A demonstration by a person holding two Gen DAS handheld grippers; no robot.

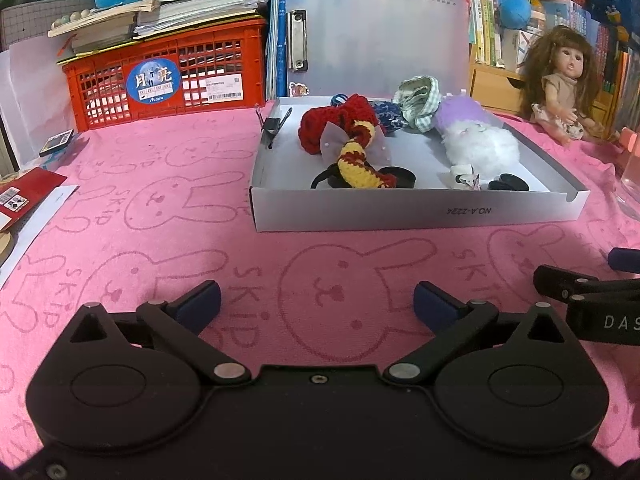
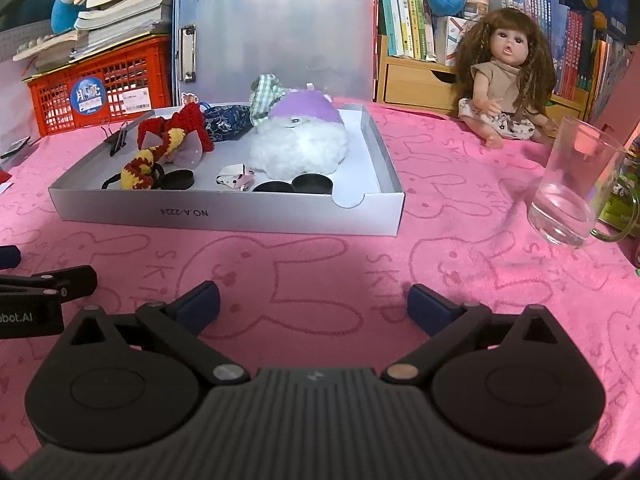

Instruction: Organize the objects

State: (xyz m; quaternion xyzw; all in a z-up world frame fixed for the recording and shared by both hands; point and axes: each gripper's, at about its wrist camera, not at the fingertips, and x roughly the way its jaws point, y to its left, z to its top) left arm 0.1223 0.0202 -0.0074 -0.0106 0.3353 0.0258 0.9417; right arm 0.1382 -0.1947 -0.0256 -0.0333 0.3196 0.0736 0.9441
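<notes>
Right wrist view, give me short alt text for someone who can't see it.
Open tongs hover over a pink bunny-print cloth, holding nothing. Ahead, a shallow white box holds a fluffy toy and small items; a doll and glass stand right.

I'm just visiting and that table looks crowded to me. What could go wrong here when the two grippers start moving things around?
The glass mug stands near the right edge of the pink cloth; a sweep by the right gripper could tip it.

The shallow white box already holds a fluffy white plush and crocheted pieces, so adding more may spill things over its low wall.

The left gripper and the right one sit close, both open, and might bump.
</notes>
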